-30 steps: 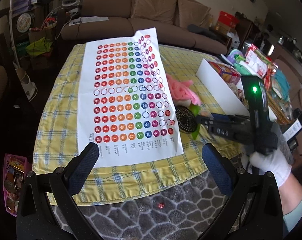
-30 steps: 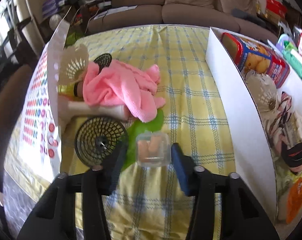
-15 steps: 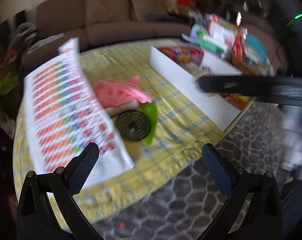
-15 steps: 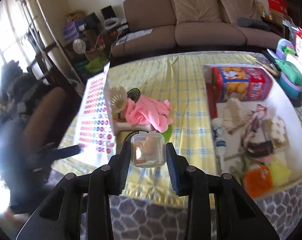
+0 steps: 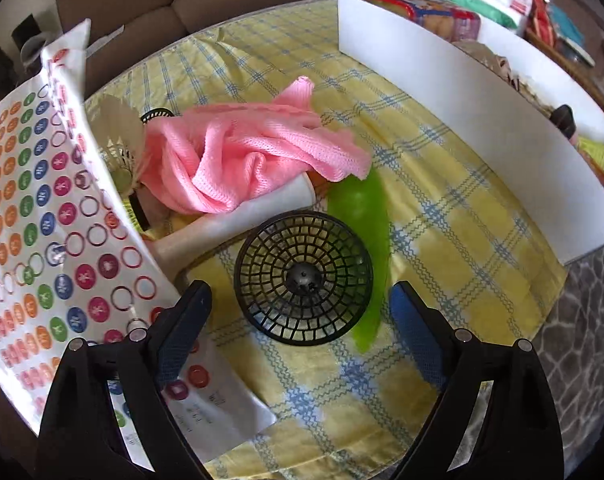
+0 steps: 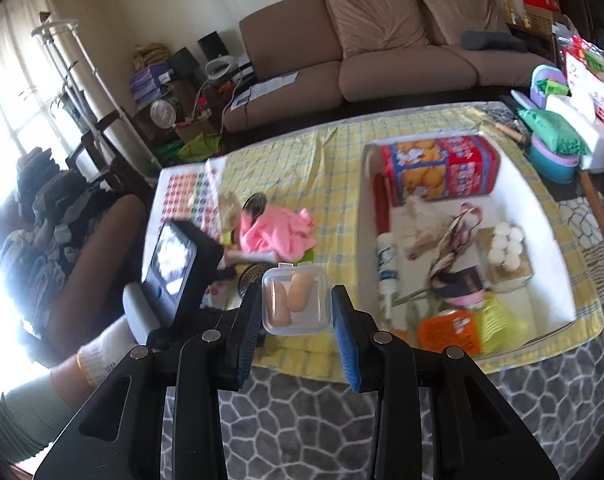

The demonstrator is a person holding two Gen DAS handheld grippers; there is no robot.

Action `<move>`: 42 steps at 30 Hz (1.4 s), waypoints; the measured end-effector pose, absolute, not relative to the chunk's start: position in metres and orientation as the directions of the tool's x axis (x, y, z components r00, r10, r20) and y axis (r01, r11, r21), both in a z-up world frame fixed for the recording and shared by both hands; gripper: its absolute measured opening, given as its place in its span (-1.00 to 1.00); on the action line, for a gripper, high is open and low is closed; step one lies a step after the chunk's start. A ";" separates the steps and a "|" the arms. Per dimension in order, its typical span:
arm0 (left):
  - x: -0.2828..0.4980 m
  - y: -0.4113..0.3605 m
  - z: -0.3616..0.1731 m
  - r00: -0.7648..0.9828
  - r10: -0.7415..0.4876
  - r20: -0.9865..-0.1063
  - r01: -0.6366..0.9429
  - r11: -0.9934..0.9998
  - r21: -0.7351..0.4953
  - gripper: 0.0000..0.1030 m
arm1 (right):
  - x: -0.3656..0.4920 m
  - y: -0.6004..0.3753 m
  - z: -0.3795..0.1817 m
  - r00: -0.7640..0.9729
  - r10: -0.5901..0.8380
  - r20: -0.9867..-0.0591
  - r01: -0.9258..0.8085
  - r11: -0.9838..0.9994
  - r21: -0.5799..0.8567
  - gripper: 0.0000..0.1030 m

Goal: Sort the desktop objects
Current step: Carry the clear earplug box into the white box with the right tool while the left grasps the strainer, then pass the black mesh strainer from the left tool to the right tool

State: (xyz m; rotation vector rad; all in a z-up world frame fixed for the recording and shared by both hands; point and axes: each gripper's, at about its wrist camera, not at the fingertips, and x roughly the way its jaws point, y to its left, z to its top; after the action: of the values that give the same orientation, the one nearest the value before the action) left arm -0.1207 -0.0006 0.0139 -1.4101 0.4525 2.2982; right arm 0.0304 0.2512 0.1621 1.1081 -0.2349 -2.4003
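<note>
My right claw [image 6: 296,344] was closed on a small clear case [image 6: 295,298] with two tan earplug-like pieces inside, held up in the air above the near edge of the desk [image 6: 325,152]. My left claw [image 5: 298,320] was spread wide and empty, its two blue pads either side of a black mesh basket [image 5: 303,276] but touching nothing.

To do this step well, I judged I should carry the case level over to the white box [image 6: 541,200] and lower it into a bare patch near the spray bottle [image 6: 387,272] before loosening my grip, since a hard plastic case could slip or tip.

The right view showed the whole box from above: a biscuit tin [image 6: 441,168], eggs [image 6: 505,246], and orange packets. The left view showed only the box's outer wall [image 5: 481,120], but gave a close look at the pile awaiting sorting: a pink cloth [image 5: 242,156], a green balloon [image 5: 363,240], a shuttlecock [image 5: 120,140] and a sticker sheet [image 5: 34,208].
</note>
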 end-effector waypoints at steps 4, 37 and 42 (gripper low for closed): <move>-0.118 -0.011 0.019 -0.396 0.238 -0.887 -0.466 -0.884 -0.030 0.21 | 0.017 0.285 0.178 -0.608 -0.427 -0.669 0.305 -0.904 0.300 -0.31; -0.080 0.033 0.139 -0.399 0.632 -0.664 -0.580 -0.735 -0.352 0.21 | -0.054 0.315 0.117 -0.407 -0.638 -0.653 0.210 -0.761 0.613 -0.16; -0.064 0.032 0.149 -0.401 0.727 -0.557 -0.606 -0.667 -0.434 0.22 | -0.013 0.342 0.141 -0.387 -0.866 -0.316 0.249 -0.428 0.869 0.04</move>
State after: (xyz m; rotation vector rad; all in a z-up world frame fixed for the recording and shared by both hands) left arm -0.0645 0.0316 0.1488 -0.9447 -0.2050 2.1076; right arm -0.0130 0.3425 0.1406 1.0388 -0.9718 -1.8961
